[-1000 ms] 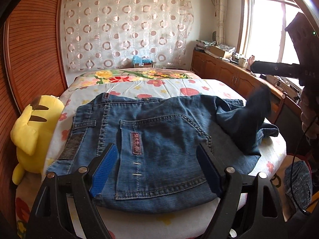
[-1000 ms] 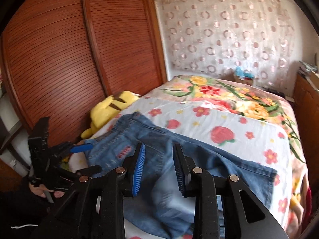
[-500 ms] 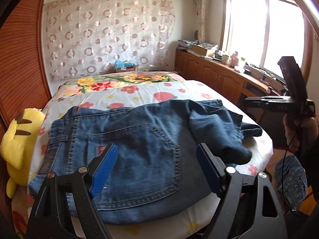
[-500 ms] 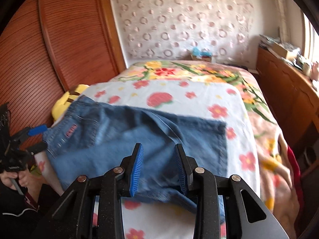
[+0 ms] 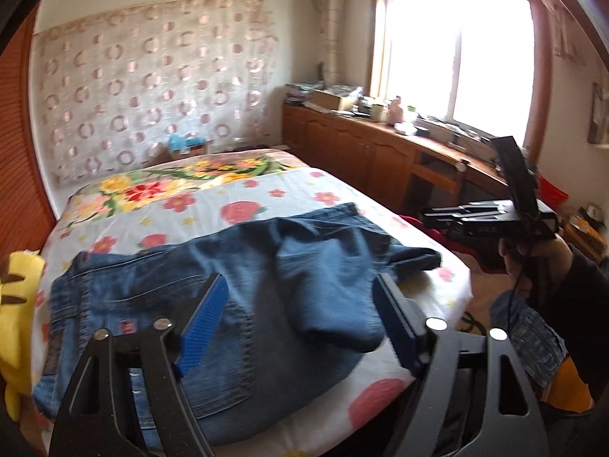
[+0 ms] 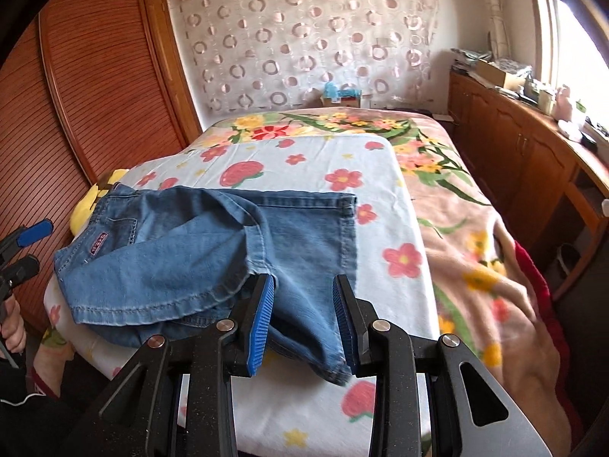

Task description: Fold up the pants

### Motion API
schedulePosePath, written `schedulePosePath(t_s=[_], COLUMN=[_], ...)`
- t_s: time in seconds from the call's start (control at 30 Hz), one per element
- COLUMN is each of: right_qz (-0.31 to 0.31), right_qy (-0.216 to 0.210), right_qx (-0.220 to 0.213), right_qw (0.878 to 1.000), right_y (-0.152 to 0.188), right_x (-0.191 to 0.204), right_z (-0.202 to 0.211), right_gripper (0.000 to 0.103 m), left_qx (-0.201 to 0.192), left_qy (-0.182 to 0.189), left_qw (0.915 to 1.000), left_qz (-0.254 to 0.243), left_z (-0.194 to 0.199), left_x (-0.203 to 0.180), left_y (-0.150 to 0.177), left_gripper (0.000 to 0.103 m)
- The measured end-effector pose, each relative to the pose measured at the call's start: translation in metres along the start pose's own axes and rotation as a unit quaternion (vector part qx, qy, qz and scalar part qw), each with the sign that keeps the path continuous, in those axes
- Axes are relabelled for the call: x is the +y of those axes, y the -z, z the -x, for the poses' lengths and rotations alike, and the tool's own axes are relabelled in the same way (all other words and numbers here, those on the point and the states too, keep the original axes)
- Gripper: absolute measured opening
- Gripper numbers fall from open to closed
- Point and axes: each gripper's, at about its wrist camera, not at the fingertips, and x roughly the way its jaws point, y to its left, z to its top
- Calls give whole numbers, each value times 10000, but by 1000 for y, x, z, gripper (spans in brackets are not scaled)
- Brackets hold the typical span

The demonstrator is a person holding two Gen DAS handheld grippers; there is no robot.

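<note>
Left wrist view showing a bed [image 5: 266,198] under a pale flowered sheet, with a brighter floral blanket [image 5: 182,179] at twelve o'clock near a circle-patterned curtain [image 5: 152,87]. Wooden cabinets [image 5: 361,152] running under a bright window [image 5: 456,49] at two o'clock; yellow plush toy [image 5: 15,304] lying at nine o'clock by the ribbed wooden wall [image 6: 76,95].

Lying across the near end of the bed: blue denim pants [image 5: 213,297], folded, long axis running from nine o'clock to three o'clock, waistband and back pocket toward nine, leg ends bunched toward three. In the right wrist view, hem edge pointing toward one o'clock.

Hovering over the pants, left hand-held gripper [image 5: 300,316], jaws wide apart and closing, denim seen behind the gap, pads not pressing it. Right hand-held gripper [image 6: 303,320] standing partly open above the near leg fold, pads clear of the cloth.
</note>
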Motion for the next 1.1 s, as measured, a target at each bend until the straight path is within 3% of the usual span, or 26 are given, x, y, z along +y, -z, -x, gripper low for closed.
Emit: schedulePosePath(t_s=[0.2,0.37,0.47,0.57,0.7,0.83,1.0,1.1], right_qz=[-175,-253,-248,-250,-251,-233,-203,-250], right_qy=[18,-19,-51,-88,-119,-144,-316,-537], right_qx=[29,109,135,145,163,188,277,265], right_qw=[9998,9996,9996,9995,9995,9994,9989,9979], right_y=[9,9,7,6,7,6,1,-4], right_x=[2,5,10,7,1,1,4,3], right_z=[-2,-10,-14,-17,-21,-25,-36,-45], right_gripper=[34,34,34,34,34,34,34,34], left_qx=[195,493,768,948,1169,1142,973,877], left_qy=[408,485,318,319,268,219,194,152], left_qw=[9983,9963,9955,9943,9921,9926,9948,9960], left_qz=[-355,-502,-453,-361,-380,-360,-227,-90], left_z=[-11,-25,-37,-43,-53,-57,-51,-48], left_x=[-26,-34,-30,-23,-19,-16,-9,-2], left_y=[7,19,28,37,49,53,49,47], left_gripper=[42,42,42,53,55,55,19,17])
